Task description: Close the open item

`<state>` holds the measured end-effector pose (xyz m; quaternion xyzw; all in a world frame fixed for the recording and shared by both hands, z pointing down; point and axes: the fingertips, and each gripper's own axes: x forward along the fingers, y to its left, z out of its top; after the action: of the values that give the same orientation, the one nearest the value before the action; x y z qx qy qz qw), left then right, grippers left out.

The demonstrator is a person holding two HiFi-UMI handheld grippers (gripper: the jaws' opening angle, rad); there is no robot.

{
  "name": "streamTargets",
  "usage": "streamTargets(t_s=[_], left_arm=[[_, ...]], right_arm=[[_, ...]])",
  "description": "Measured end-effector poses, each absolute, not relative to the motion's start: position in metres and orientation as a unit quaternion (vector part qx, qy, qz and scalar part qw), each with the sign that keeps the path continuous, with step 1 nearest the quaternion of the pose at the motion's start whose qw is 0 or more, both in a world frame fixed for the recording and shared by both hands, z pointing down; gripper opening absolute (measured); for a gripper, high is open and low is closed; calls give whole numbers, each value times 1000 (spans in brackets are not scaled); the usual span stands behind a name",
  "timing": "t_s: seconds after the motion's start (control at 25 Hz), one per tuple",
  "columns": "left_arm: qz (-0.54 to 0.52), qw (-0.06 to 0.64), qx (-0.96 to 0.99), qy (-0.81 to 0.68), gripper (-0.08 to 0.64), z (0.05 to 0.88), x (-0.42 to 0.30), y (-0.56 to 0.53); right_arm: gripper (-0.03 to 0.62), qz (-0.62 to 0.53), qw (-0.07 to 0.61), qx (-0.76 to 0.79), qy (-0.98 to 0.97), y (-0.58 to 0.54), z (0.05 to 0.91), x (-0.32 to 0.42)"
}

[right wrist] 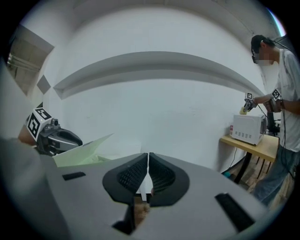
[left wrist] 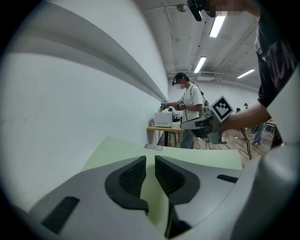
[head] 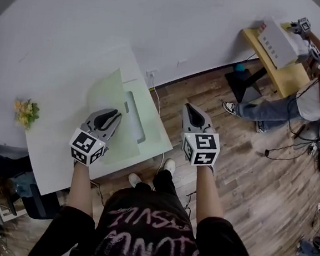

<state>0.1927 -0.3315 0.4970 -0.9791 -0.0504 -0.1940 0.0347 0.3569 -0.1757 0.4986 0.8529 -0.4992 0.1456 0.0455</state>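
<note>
Green flap (head: pixel 104 95) carries a small unreadable label (left wrist: pixel 153 147), left tool (head: pixel 115 114) over it

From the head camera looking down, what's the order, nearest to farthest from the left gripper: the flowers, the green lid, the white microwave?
1. The green lid, right by the left gripper.
2. The flowers, off to its left.
3. The white microwave, far off at the upper right, across the room.

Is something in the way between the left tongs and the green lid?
No, nothing that I can see. The left tongs are right at the raised lid, with no thing between them.
</note>
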Motion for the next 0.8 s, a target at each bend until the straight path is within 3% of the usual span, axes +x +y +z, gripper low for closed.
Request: streamTargets(t_s=[0.8], left_arm=[[-357, 101, -918, -142, 66, 607, 272, -278]], right_arm=[[26, 204, 32, 884, -420, -81, 554, 413]])
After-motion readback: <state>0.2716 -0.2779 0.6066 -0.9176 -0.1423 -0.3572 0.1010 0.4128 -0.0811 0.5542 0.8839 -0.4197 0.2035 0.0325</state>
